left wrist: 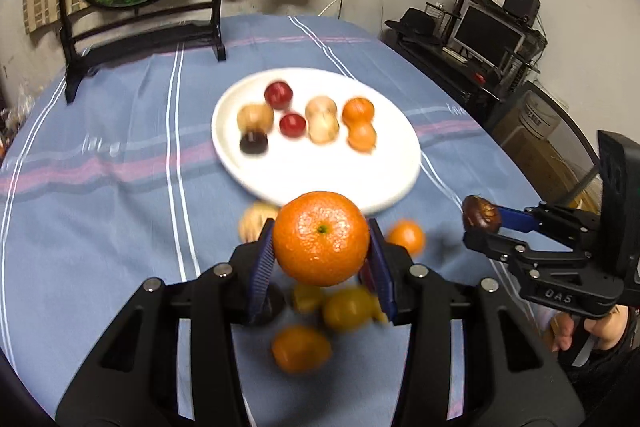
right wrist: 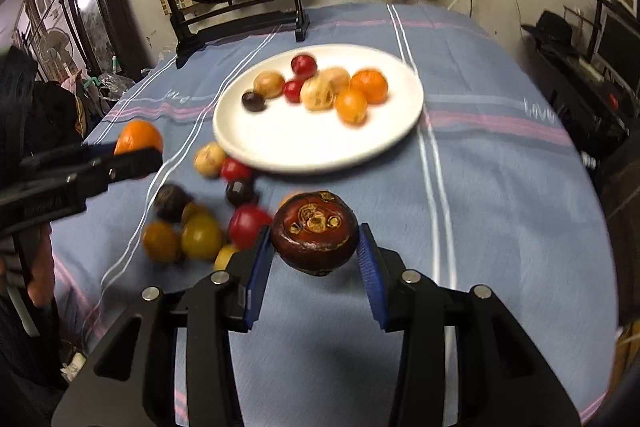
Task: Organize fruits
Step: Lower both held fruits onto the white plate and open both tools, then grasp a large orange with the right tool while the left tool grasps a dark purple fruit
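Carrying fruit toward the plate [left wrist: 320,183], the left claw [left wrist: 320,239] clamped an orange [left wrist: 320,237] and the right claw [right wrist: 316,235] a chestnut [right wrist: 314,231], both needing placement beside matching fruit.

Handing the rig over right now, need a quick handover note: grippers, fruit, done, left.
Left gripper: shut on an orange, lifted off the cloth.
Right gripper: shut on a dark brown fruit, also lifted.
White plate: eight fruits on it, loosely paired by colour.
Done: part of the fruit plated.
Left: plate the two held fruits, then the loose pile on the tablecloth just in front of the plate.
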A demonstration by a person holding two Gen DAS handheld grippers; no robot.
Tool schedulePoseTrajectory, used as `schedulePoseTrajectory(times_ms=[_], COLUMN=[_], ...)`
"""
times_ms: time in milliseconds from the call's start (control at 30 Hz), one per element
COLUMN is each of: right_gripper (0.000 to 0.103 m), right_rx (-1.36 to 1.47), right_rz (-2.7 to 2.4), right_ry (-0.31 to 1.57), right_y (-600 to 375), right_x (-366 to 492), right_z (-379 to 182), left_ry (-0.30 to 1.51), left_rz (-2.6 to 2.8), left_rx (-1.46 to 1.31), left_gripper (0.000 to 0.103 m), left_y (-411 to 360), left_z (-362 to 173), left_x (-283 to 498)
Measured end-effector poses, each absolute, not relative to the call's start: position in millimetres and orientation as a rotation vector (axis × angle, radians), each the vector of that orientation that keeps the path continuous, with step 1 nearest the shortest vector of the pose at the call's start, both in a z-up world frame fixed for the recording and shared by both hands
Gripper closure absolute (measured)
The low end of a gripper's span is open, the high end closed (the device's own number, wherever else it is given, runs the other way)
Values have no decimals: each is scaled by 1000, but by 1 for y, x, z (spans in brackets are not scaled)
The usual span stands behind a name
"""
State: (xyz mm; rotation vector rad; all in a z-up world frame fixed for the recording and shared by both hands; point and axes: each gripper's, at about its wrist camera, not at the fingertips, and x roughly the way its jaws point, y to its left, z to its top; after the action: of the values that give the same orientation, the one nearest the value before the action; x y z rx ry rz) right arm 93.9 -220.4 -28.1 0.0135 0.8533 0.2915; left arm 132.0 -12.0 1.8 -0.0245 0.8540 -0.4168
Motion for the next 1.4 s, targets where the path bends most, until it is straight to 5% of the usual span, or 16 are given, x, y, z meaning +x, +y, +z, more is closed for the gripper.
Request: schedulePoseTrajectory(times_ms=[533, 633, 700, 867, 1400], right_gripper=[60, 41, 38, 38, 37], right_rx=[-18, -31, -49, -53, 1], right_rz=[281, 255, 231, 250, 354], right_ry=[908, 870, 853, 871, 870], right_y=[-234, -235, -235, -234, -212], right_x=[241, 244, 246, 235, 102], right_z=[-52, -48, -45, -39, -20], left_ry=[1011, 1007, 988, 909, 800], left_rz=[-353, -338, -331, -342, -303], left_rx=[-9, 1, -9, -47, -90], left_gripper=[57, 56, 45, 33, 31], left_y=[-51, -53, -52, -41, 16], left_z=[-51, -53, -47, -15, -14], left_x=[274, 282, 283, 264, 87])
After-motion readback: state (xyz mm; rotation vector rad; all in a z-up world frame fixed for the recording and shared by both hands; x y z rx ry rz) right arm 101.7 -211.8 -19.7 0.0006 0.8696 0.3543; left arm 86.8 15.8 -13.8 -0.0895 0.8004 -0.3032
